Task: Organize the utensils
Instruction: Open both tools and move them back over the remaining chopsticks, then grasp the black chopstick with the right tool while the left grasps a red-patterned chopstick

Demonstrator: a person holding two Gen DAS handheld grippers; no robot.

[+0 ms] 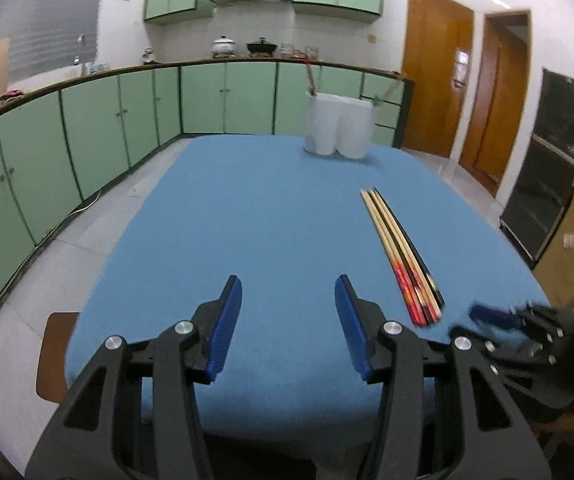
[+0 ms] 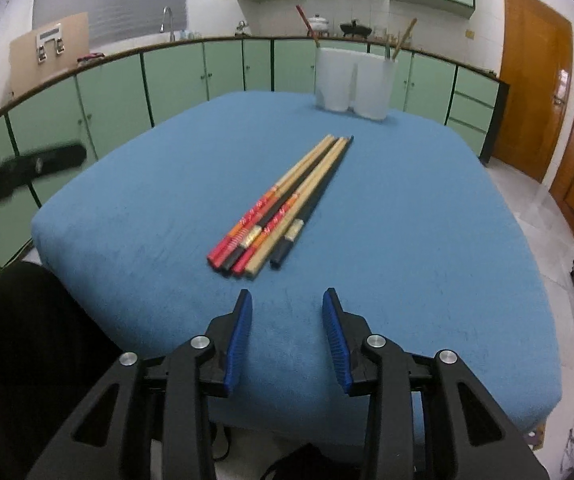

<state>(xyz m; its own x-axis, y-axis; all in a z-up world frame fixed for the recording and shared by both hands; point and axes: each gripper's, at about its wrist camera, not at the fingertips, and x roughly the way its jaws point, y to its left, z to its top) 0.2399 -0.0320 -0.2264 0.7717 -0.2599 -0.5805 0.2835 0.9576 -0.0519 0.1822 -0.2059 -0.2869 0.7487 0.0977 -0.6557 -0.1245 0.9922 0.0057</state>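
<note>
Table (image 2: 407, 240): covered by a blue cloth, green kitchen cabinets behind it.
Holder (image 2: 353, 84): white, two compartments, at the far edge; a few sticks stand in it.
Chopsticks (image 2: 283, 204): five, side by side on the cloth, well short of the holder.
Left gripper (image 1: 289, 324): fingers apart, nothing between them, over bare cloth left of the chopsticks.
Right gripper (image 2: 287, 336): fingers apart, empty, just short of the chopsticks' coloured ends.

Table (image 2: 407, 240) draped in blue cloth, five chopsticks (image 2: 283, 204) lying side by side near its middle, touching, decorated ends toward the near edge, white two-compartment holder (image 2: 353, 84) standing upright at the far edge
</note>
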